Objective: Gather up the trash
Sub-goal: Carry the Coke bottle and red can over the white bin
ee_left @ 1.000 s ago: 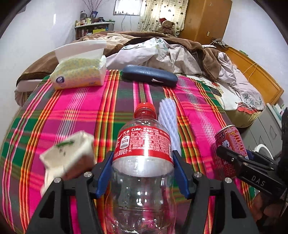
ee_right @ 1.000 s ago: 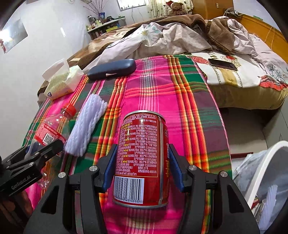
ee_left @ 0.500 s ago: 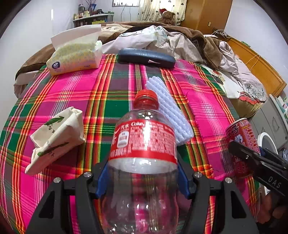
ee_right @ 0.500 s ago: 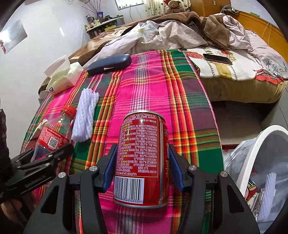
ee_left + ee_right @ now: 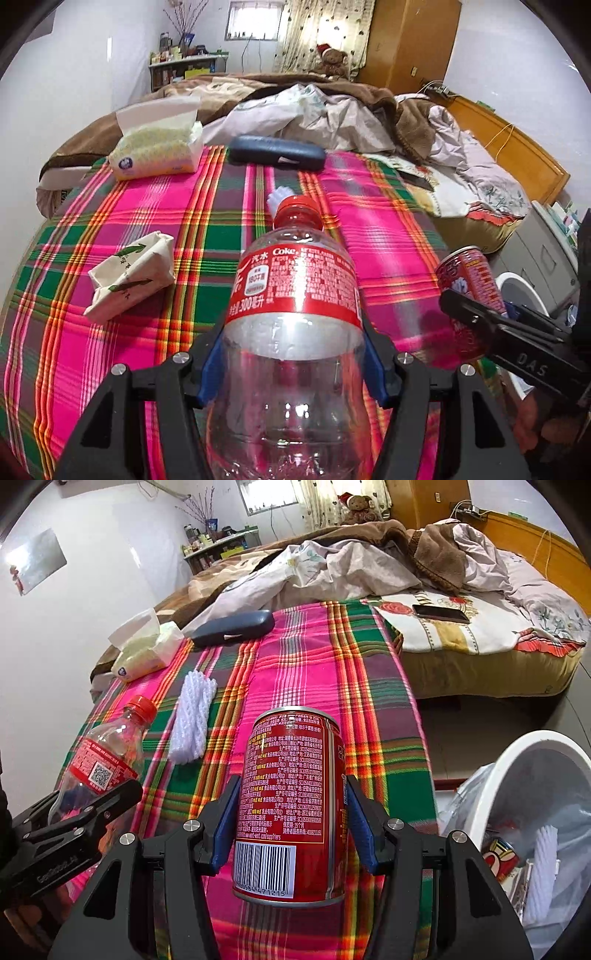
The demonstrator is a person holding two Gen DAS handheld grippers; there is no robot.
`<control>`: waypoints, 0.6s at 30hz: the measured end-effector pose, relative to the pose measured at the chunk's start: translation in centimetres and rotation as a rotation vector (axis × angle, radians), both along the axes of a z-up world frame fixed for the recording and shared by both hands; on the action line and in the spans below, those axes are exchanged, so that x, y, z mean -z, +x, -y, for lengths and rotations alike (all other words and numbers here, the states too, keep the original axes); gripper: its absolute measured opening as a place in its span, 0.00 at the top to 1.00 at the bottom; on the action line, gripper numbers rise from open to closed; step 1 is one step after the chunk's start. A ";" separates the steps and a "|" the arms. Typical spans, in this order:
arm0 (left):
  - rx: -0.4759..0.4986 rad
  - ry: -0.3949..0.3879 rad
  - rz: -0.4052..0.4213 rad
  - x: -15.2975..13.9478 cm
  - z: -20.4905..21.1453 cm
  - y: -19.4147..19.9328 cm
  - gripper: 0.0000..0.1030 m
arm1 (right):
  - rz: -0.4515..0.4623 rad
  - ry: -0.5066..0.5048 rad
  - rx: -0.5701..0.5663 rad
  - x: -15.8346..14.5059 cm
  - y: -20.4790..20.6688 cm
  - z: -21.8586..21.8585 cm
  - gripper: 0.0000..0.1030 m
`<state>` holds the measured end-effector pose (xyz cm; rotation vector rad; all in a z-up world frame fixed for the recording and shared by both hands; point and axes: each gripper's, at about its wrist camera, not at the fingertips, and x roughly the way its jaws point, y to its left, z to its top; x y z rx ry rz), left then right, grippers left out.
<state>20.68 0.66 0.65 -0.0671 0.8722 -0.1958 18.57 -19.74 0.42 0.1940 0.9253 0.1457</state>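
My left gripper (image 5: 291, 365) pinches an empty Coke bottle (image 5: 291, 332) at its belly, above the plaid worktop (image 5: 110, 350): light, springy, slippery. My right gripper (image 5: 291, 834) clamps a red can (image 5: 291, 805) mid-wall; thin, easily dented, near the white bin (image 5: 517, 775).

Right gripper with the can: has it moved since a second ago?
Yes. The right gripper, shut on the can, has drawn back from the glasses case and toward the white bin, which now fills more of the view.
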 end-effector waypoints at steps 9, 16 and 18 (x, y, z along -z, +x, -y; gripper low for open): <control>0.049 -0.014 0.061 -2.6 2.1 -3.4 0.38 | 0.062 0.002 0.032 -2.1 -2.9 1.5 0.47; 0.109 -0.023 0.105 -4.1 4.9 -5.7 0.38 | 0.119 0.000 0.067 -3.8 -5.4 3.5 0.47; 0.133 -0.022 0.114 -4.5 5.9 -6.3 0.38 | 0.136 0.003 0.081 -4.2 -6.2 4.3 0.47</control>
